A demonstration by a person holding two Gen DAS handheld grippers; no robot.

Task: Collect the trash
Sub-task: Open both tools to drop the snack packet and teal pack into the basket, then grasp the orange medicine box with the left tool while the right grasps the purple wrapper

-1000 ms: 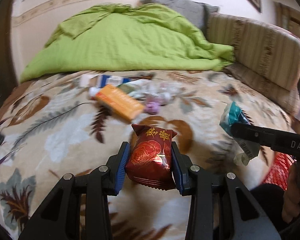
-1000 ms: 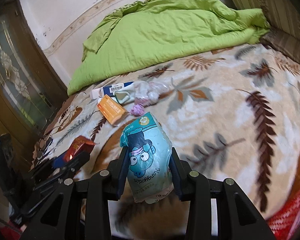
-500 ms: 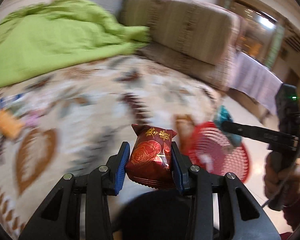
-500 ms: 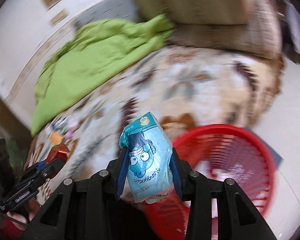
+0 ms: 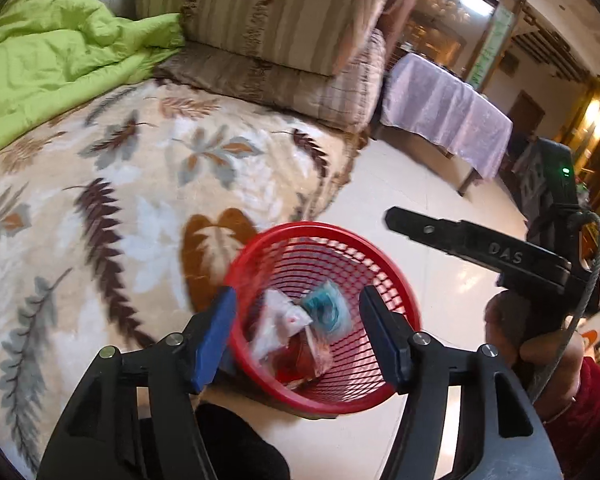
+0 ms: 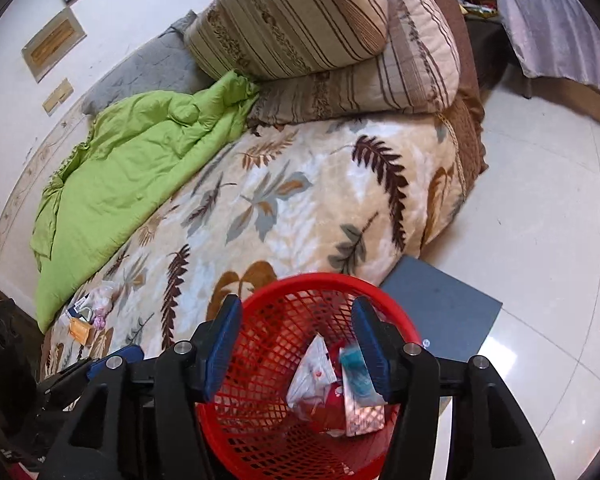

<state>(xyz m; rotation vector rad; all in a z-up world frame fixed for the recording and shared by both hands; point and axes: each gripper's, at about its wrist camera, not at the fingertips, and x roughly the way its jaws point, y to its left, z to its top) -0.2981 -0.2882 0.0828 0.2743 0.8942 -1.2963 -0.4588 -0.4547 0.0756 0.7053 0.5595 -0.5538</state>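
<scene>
Both jaws are spread wide and empty. The left gripper (image 5: 298, 334) and right gripper (image 6: 298, 346) are held above the red basket (image 6: 260, 432); the teal packet (image 6: 358, 378) and red packet (image 5: 296, 360) are contained below, between the jaws.

My left gripper (image 5: 298, 334) looks like matt black plastic, with dull blue pads (image 5: 214, 336) and small shiny metal pins at the joints; the right gripper (image 6: 296, 350) is built the same. Under both I see a red basket (image 5: 396, 280) of glossy plastic mesh. Inside it lie crinkled wrappers (image 6: 360, 376) with a filmy sheen, teal, white and red. The bedspread (image 6: 300, 216) reads as thick, fuzzy fleece, the green quilt (image 6: 140, 152) as smooth, rumpled cloth, and the striped pillows (image 6: 300, 12) as woven fabric. The floor (image 6: 540, 240) is polished tile, throwing back glare.
</scene>
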